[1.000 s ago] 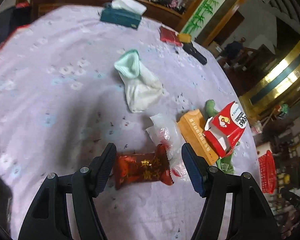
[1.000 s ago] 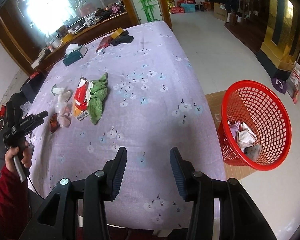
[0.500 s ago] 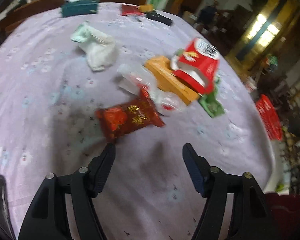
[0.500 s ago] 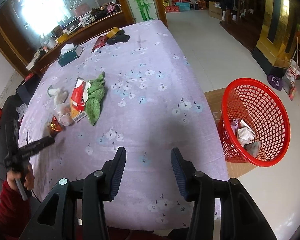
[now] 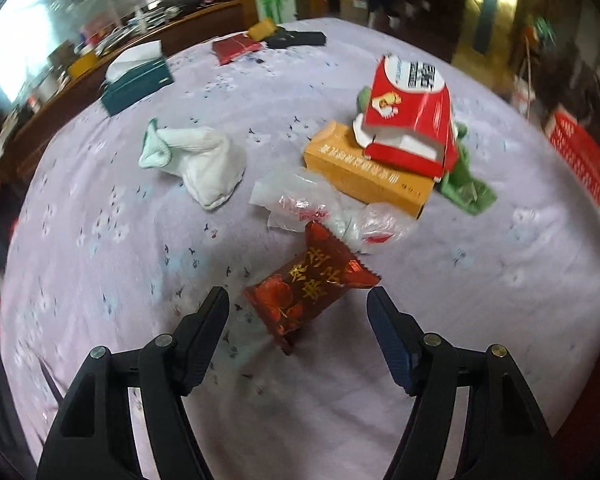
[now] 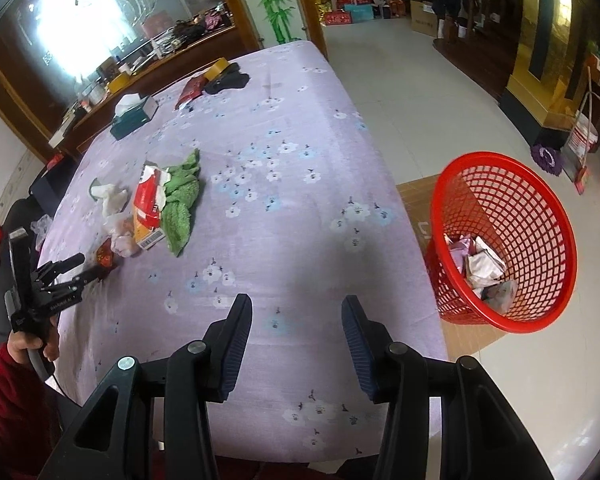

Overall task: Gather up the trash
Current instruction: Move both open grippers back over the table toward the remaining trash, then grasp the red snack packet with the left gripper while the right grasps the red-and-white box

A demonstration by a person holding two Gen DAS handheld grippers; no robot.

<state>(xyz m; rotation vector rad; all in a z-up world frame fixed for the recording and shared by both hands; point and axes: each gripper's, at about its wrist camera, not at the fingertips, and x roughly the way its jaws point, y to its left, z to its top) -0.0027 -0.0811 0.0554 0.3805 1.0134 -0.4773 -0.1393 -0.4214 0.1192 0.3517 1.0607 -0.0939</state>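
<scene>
Just ahead of the left gripper [image 5: 298,300], jaws wide and gripping nothing, a dark red foil snack wrapper [image 5: 310,286] lies on the lilac flowered counter [image 5: 120,220]. At 12 o'clock a crumpled clear plastic bag [image 5: 324,204] touches it. The right gripper [image 6: 296,320] hangs half-open, empty; the red mesh basket [image 6: 540,216] holds crumpled paper [image 6: 482,266].

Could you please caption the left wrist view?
Open left gripper poised over a red wrapper on the table.

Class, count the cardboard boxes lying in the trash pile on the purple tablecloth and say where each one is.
2. The orange box lies flat on the cloth beside the clear plastic wrapper; the torn red box rests on top of it. The pile could hide more.
</scene>
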